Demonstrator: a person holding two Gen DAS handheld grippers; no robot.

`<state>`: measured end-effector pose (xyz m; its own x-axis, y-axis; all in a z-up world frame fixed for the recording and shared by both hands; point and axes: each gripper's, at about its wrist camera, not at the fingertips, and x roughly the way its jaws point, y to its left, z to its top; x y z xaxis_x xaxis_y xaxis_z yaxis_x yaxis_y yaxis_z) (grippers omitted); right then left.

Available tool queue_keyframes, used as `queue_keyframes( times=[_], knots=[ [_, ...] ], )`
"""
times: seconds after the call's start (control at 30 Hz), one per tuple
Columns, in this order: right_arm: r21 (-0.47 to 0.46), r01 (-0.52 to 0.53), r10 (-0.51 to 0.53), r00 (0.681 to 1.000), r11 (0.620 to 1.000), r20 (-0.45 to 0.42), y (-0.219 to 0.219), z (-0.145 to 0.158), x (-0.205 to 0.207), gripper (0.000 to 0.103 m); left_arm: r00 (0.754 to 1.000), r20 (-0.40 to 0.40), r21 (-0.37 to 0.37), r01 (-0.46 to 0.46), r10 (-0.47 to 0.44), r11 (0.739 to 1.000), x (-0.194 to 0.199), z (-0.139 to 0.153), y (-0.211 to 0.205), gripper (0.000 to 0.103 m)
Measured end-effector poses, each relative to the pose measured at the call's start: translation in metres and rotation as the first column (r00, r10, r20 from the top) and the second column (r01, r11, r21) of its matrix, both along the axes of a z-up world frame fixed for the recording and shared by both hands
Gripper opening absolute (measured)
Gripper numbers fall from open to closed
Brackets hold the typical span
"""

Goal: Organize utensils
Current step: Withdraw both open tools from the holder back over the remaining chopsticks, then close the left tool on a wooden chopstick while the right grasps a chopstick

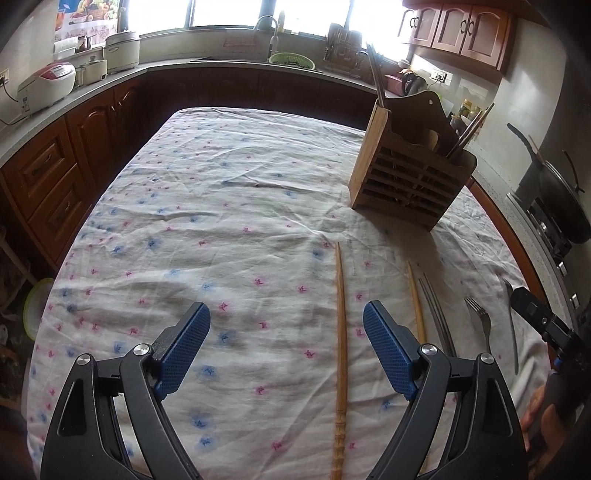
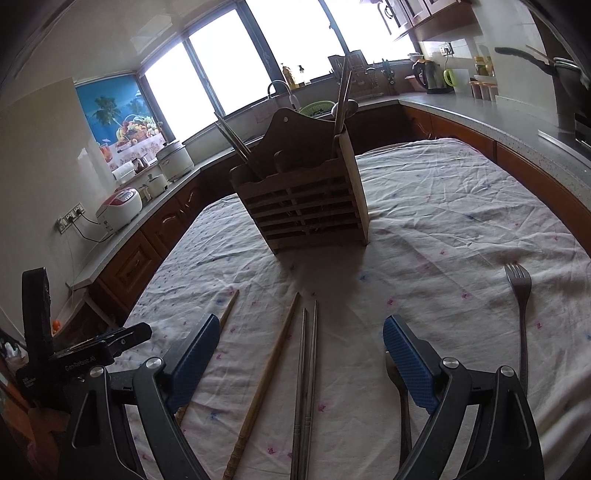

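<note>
A wooden utensil holder [image 1: 406,173] [image 2: 306,199] stands on the flowered tablecloth [image 1: 221,221] with a few utensils in it. On the cloth lie a wooden chopstick [image 1: 341,350], a second wooden chopstick [image 1: 416,302] [image 2: 269,373], a pair of metal chopsticks [image 1: 437,317] [image 2: 308,376], a fork [image 1: 480,321] [image 2: 521,306] and a spoon [image 1: 511,325] [image 2: 400,402]. My left gripper [image 1: 286,347] is open and empty, with the first wooden chopstick between its fingers. My right gripper [image 2: 299,360] is open and empty, over the metal chopsticks and a wooden one.
Kitchen counters ring the table: rice cookers [image 1: 44,86] at left, a sink with faucet [image 1: 271,33] at the back, a kettle [image 2: 424,75] and a stove with a pan [image 1: 565,199] at right. The right gripper's body [image 1: 543,317] shows at the right edge.
</note>
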<state>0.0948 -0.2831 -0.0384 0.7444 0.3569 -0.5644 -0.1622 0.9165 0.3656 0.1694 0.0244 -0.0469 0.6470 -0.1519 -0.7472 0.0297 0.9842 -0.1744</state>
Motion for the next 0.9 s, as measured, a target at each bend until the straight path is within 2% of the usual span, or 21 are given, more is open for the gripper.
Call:
queue_keyframes(
  times=[0.17, 0.23, 0.27, 0.33, 0.43, 0.5, 0.77, 0.83, 0.9],
  knots=[
    [0.006, -0.018, 0.018, 0.999, 1.000, -0.036, 0.003, -0.005, 0.014, 0.069, 0.999, -0.021, 0.017, 0.042, -0.042, 0.999, 0.017, -0.004, -0.011, 0.087],
    [0.015, -0.022, 0.023, 0.998, 1.000, -0.055, 0.003, -0.008, 0.020, 0.056, 0.998, -0.030, 0.019, 0.055, -0.054, 0.998, 0.025, -0.007, -0.015, 0.086],
    [0.019, -0.025, 0.026, 0.998, 1.000, -0.065, 0.003, -0.009, 0.024, 0.053, 0.997, -0.034, 0.021, 0.063, -0.062, 0.998, 0.029, -0.008, -0.017, 0.083],
    [0.030, -0.034, 0.036, 0.996, 0.999, -0.085, 0.003, -0.012, 0.030, 0.040, 0.996, -0.047, 0.021, 0.083, -0.082, 0.996, 0.038, -0.011, -0.022, 0.076],
    [0.050, -0.053, 0.058, 0.992, 0.997, -0.108, 0.006, -0.016, 0.041, 0.029, 0.992, -0.063, 0.028, 0.107, -0.105, 0.994, 0.052, -0.015, -0.031, 0.067],
    [0.057, -0.061, 0.068, 0.990, 0.996, -0.124, 0.009, -0.020, 0.050, 0.029, 0.991, -0.072, 0.030, 0.118, -0.116, 0.993, 0.061, -0.018, -0.035, 0.063],
    [0.051, -0.106, 0.114, 0.977, 0.993, -0.181, 0.029, -0.036, 0.085, 0.022, 0.982, -0.116, 0.067, 0.155, -0.147, 0.986, 0.091, -0.034, -0.047, 0.060],
    [0.046, -0.115, 0.122, 0.974, 0.992, -0.191, 0.033, -0.041, 0.091, 0.021, 0.978, -0.137, 0.076, 0.169, -0.157, 0.983, 0.095, -0.041, -0.049, 0.056],
    [0.040, -0.121, 0.127, 0.972, 0.992, -0.199, 0.037, -0.043, 0.096, 0.019, 0.975, -0.146, 0.106, 0.184, -0.167, 0.977, 0.095, -0.048, -0.050, 0.046]
  ],
)
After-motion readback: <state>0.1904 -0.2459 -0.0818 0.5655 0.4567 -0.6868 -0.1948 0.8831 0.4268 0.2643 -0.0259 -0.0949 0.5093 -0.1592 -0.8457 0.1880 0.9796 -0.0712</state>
